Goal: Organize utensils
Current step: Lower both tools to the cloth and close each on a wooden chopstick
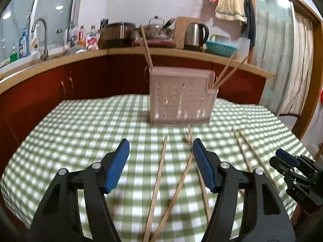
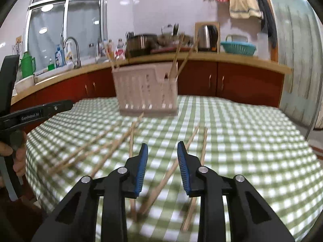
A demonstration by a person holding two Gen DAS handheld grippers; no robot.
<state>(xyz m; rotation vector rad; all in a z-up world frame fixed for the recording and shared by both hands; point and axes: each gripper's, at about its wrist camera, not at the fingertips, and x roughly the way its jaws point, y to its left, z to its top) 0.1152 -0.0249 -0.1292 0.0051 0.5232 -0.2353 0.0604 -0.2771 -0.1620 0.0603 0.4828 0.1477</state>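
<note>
A pale pink perforated utensil holder [image 1: 180,98] stands on the far part of the green checked table [image 1: 80,125], with chopsticks standing in it [image 1: 228,73]. It also shows in the right wrist view [image 2: 146,89]. Several wooden chopsticks [image 1: 158,183] lie loose on the cloth in front of it, also in the right wrist view [image 2: 167,173]. My left gripper [image 1: 160,147] is open and empty above them. My right gripper [image 2: 162,149] is open and empty above two chopsticks; it shows at the right edge of the left wrist view [image 1: 290,161].
A kitchen counter [image 1: 121,51] with red cabinets runs behind the table, holding a sink tap [image 1: 41,38], bottles, pots, a kettle [image 1: 195,35] and a teal basket [image 1: 221,47]. Towels hang on the wall. The left gripper's body [image 2: 38,113] is at the left in the right wrist view.
</note>
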